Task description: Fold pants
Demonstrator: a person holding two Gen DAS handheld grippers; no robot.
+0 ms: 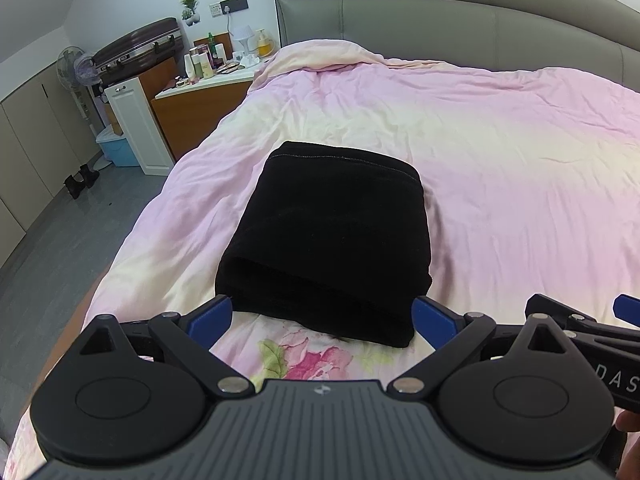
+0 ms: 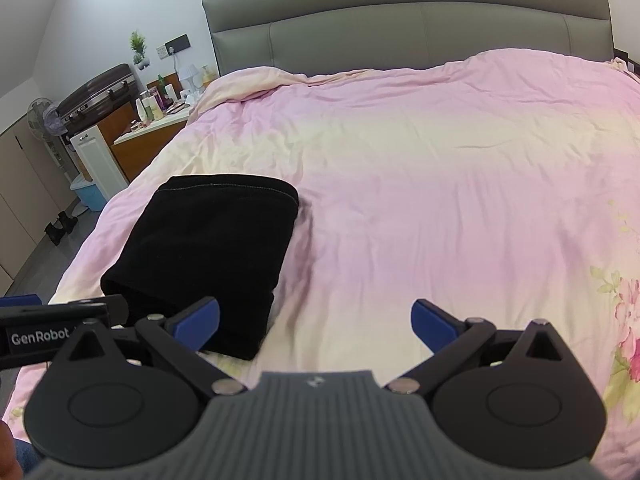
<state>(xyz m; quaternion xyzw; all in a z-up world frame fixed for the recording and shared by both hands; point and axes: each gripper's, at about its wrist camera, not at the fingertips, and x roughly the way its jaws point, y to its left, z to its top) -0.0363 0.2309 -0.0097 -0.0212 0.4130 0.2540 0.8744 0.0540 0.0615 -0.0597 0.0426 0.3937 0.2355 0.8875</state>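
While both grippers hang open over the bed, notes as follows.

Pants: black pants (image 1: 328, 240) lie as a compact rectangular bundle on the pink duvet (image 1: 500, 152), toward the bed's left side, a stitched hem line showing along the far edge. Layers are stacked at the near end, where the fold's open mouth faces the cameras.

Left gripper: left gripper (image 1: 322, 318) spread wide, nothing held. Its blue pads (image 1: 212, 320) sit either side of the bundle's near edge; whether they touch the cloth I cannot tell.

Right gripper: right gripper (image 2: 316, 320) also spread wide and empty, pointed at bare duvet just right of the bundle. Its left pad overlaps the bundle's near right corner in the picture; contact unclear.

Surroundings: grey headboard (image 2: 400, 28) beyond; cluttered nightstand (image 1: 208, 80) and a suitcase (image 1: 140, 44) off the left side of the bed. Not in the way.

Step in hand: judged to be the end of folding. The bundle looks squared and settled, with no loose leg trailing, and both tools are free of it.

Progress: near complete, by the look of it.

Next move calls for: either a clean retreat without snagging the near layers, or, if a tighter package is wanted, a pinch through all layers at both near corners and a lift away toward the hem edge, keeping corners level so the stack does not skew.

Risk: soft duvet beneath may get caught in a pinch.
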